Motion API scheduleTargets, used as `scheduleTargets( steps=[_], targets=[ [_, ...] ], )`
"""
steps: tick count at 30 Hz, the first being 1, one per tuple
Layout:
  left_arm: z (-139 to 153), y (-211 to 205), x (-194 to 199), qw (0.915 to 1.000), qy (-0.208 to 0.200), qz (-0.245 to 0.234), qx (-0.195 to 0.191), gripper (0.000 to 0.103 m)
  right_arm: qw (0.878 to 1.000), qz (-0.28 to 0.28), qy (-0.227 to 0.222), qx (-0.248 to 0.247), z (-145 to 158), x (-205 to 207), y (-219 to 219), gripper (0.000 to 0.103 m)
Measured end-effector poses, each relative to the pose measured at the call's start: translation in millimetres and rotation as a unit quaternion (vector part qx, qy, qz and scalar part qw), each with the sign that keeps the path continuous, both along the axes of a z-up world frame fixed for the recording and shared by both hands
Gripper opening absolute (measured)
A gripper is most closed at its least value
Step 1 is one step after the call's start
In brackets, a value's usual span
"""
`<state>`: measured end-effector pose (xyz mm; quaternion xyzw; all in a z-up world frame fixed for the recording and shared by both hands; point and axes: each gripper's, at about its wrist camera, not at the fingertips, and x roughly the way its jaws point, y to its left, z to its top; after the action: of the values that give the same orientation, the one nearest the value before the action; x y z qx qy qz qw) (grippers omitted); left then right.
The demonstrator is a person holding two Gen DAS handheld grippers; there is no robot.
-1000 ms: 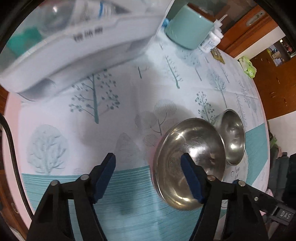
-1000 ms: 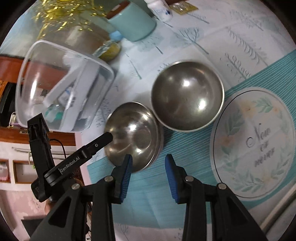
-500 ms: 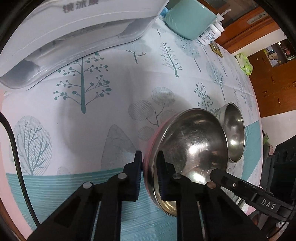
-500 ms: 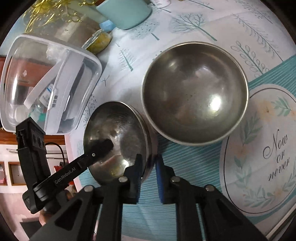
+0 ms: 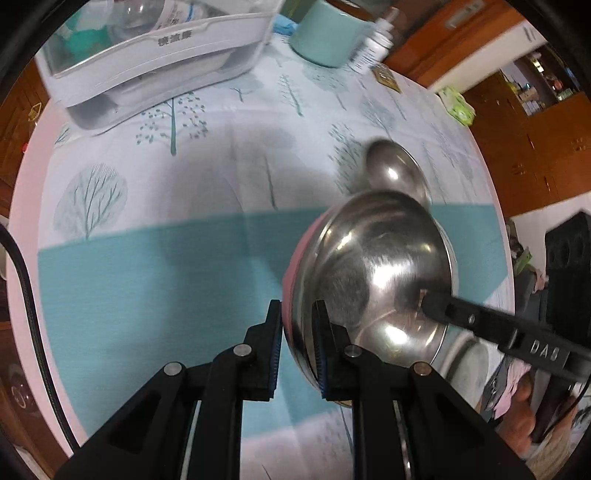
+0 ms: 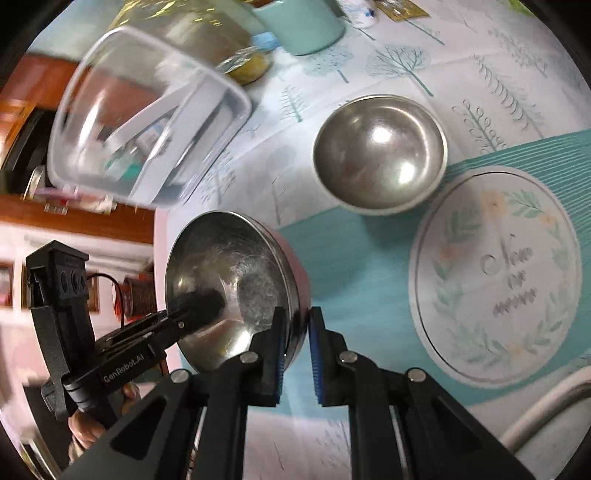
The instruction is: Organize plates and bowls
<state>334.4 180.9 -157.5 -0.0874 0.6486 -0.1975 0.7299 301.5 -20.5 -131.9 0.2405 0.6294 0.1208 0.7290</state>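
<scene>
A steel bowl with a pink outside [image 5: 369,280] [image 6: 232,284] is held off the table by both grippers. My left gripper [image 5: 297,347] is shut on its near rim. My right gripper [image 6: 297,347] is shut on the opposite rim; one of its fingers reaches into the bowl in the left wrist view [image 5: 443,306]. A second steel bowl [image 6: 380,158] [image 5: 395,170] sits upright on the tablecloth farther back. A round white plate with leaf print [image 6: 495,273] lies flat to the right of it.
A clear plastic storage box [image 5: 155,55] [image 6: 147,122] stands at the back left. A teal mug [image 5: 325,33] [image 6: 303,26] and a small white bottle [image 5: 373,48] stand at the table's far edge. A green packet [image 5: 458,103] lies at the right rim.
Both grippers closed on the pink-sided bowl's rim and lifted it off the table, toward me. The second bowl and the plate stayed in place.
</scene>
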Motion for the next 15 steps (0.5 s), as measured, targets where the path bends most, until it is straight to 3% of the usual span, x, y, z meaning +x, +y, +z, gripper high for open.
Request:
scheduleTargets(
  steps=[8, 15],
  targets=[
    [47.8, -26.0, -95.3, 1.0000, -0.001, 0.000, -0.001, 0.014, 0.997, 0.063, -0.035, -0.010, 42.8, -68.1, -24.2, 0.012],
    [67.8, -56.9, -164.2, 0.9999, -0.009, -0.001, -0.012, 0.016, 0.992, 0.103, -0.065, -0.035, 64.7, -129.5, -49.5, 0.012]
  ],
)
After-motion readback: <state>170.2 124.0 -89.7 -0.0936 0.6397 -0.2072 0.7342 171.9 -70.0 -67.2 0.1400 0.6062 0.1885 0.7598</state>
